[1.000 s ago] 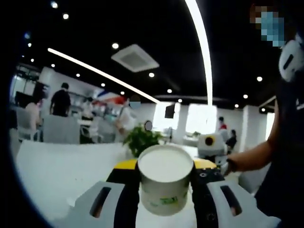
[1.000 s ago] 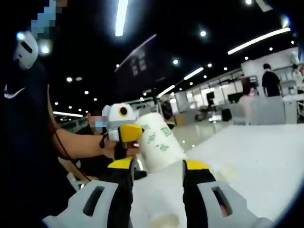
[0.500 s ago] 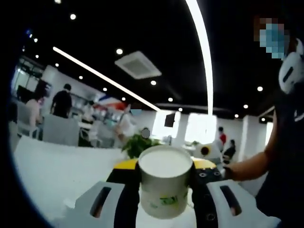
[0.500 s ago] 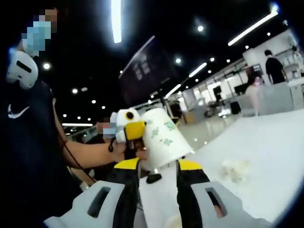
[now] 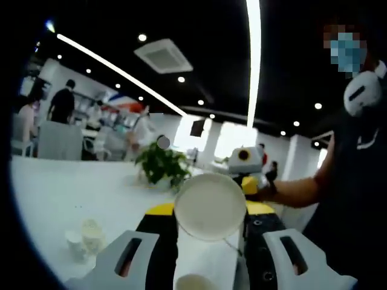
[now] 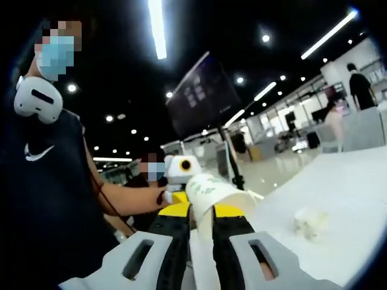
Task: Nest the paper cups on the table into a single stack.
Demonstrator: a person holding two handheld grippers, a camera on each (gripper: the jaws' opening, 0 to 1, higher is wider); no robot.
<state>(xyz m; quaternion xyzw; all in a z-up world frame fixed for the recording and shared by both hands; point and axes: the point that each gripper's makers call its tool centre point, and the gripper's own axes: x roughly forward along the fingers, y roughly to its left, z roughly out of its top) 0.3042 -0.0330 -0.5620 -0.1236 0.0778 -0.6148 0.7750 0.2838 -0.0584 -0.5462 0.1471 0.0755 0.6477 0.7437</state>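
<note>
A white paper cup (image 5: 210,205) with green print sits between the jaws of my left gripper (image 5: 210,212), which is shut on it. Its open mouth faces this camera. The right gripper (image 5: 246,176) comes in at the cup's upper right rim. In the right gripper view the same cup (image 6: 216,190) lies tilted just past my right gripper (image 6: 202,212). Those jaws stand close together with a white strip of the cup's wall pinched between them. The left gripper (image 6: 179,175) is behind the cup. Another cup's rim (image 5: 193,282) shows low down, under the left jaws.
The white table (image 5: 72,193) stretches to the left, with a few small cups (image 5: 84,237) standing on it and a potted plant (image 5: 159,166) farther back. The small cups (image 6: 311,221) also show on the table (image 6: 338,187). A person in a dark shirt (image 6: 54,199) holds both tools.
My right jaws have narrowed onto the cup's wall. The cup in my left gripper has tipped so its mouth faces the camera. Both cameras have shifted, and more table shows.
</note>
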